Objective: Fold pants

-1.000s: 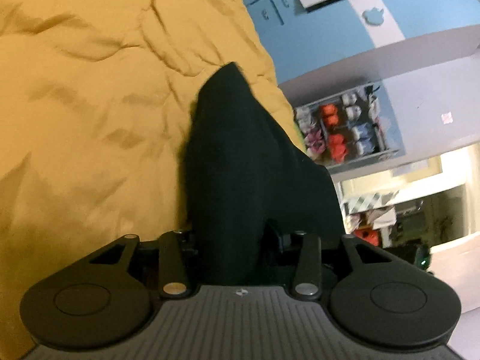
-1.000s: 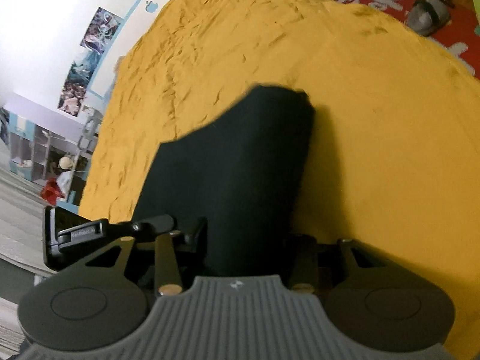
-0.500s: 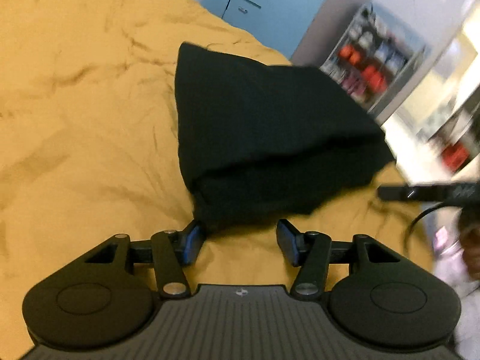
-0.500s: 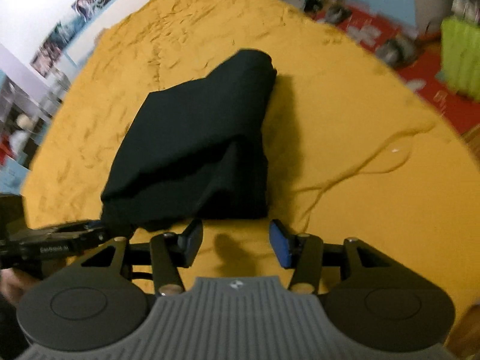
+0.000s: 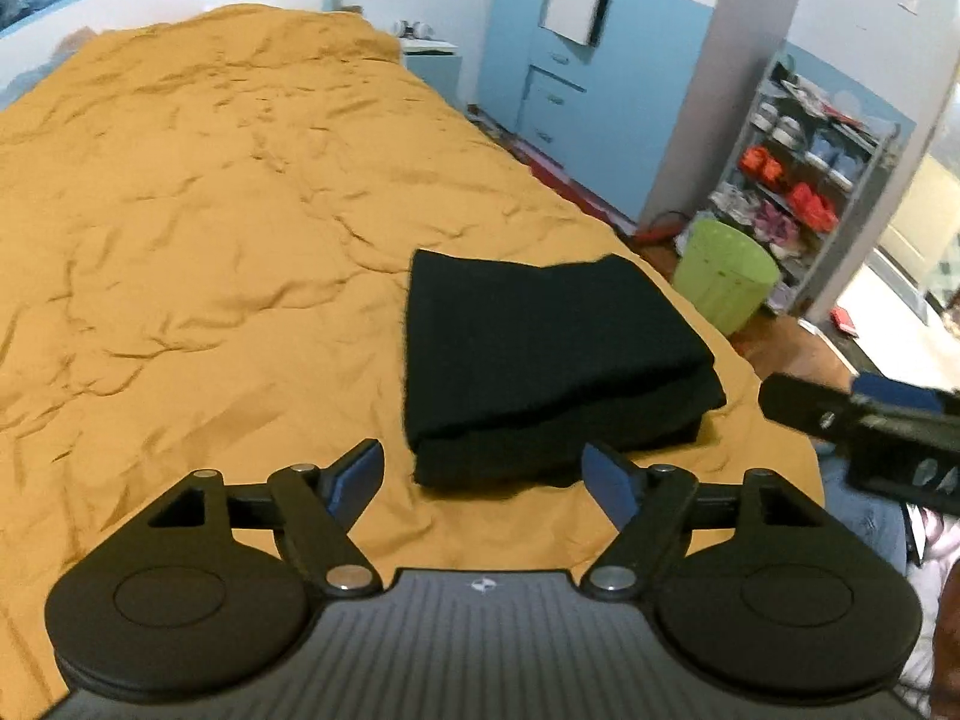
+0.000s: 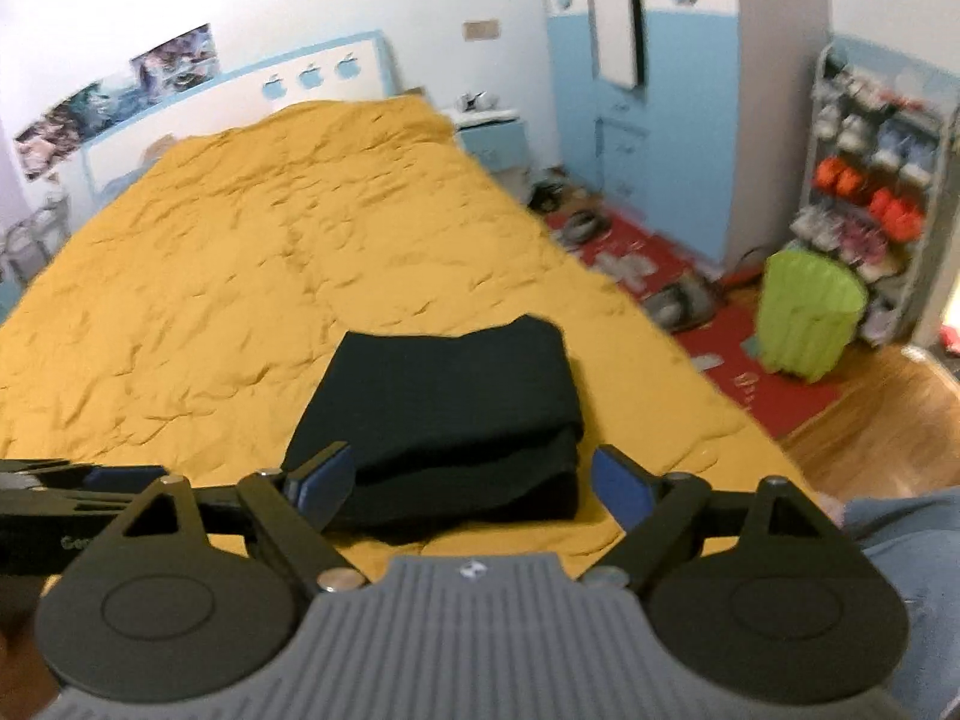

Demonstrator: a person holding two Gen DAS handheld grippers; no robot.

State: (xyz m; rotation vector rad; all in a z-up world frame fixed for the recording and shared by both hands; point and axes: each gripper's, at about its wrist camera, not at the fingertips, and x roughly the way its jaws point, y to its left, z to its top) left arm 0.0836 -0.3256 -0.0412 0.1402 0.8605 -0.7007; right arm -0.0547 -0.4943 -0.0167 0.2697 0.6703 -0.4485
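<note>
Both jaws wide, empty: left gripper [image 5: 483, 471], right gripper [image 6: 468, 483] off the folded pants [image 5: 540, 360] on the bed [image 5: 210, 240]. Risk: loose top layer could slide if bumped.

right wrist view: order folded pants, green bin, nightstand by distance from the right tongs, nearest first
1. Folded pants: on the orange bedspread, straight ahead of the open right tongs.
2. Green bin: on the floor, off to the right.
3. Nightstand: far end, beside the head of the bed.
</note>
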